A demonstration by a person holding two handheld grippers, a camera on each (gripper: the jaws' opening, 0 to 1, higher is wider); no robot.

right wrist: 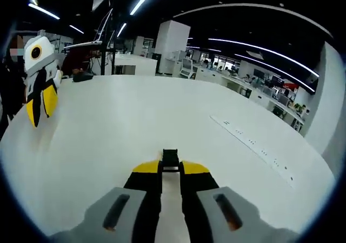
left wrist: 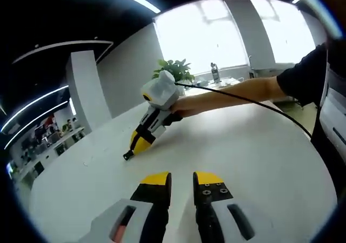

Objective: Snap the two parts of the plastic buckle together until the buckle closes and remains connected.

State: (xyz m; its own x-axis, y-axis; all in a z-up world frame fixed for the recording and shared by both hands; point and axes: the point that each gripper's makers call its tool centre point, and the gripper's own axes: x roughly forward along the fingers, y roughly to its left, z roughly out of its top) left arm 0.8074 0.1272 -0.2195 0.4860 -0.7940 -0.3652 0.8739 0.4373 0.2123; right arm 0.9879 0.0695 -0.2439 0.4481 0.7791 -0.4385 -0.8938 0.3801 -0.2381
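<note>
A small black buckle part (right wrist: pixel 171 159) sticks out from between the yellow tips of my right gripper (right wrist: pixel 171 168), which is shut on it just above the white table (right wrist: pixel 108 140). In the left gripper view the same gripper (left wrist: pixel 133 150) comes in from the right in a person's hand, tips down near the tabletop (left wrist: pixel 238 146), with the black buckle part (left wrist: pixel 128 155) at its end. My left gripper (left wrist: pixel 182 182) is open with nothing between its jaws. From the right gripper view, the left gripper (right wrist: pixel 41 109) hangs at the far left, above the table.
A black cable (left wrist: pixel 254 103) runs from the right gripper along the person's arm (left wrist: pixel 232 94). A potted plant (left wrist: pixel 174 69) stands at the table's far edge by the windows. A row of small marks (right wrist: pixel 254 143) crosses the table. A dark object (right wrist: pixel 84 76) lies at the far side.
</note>
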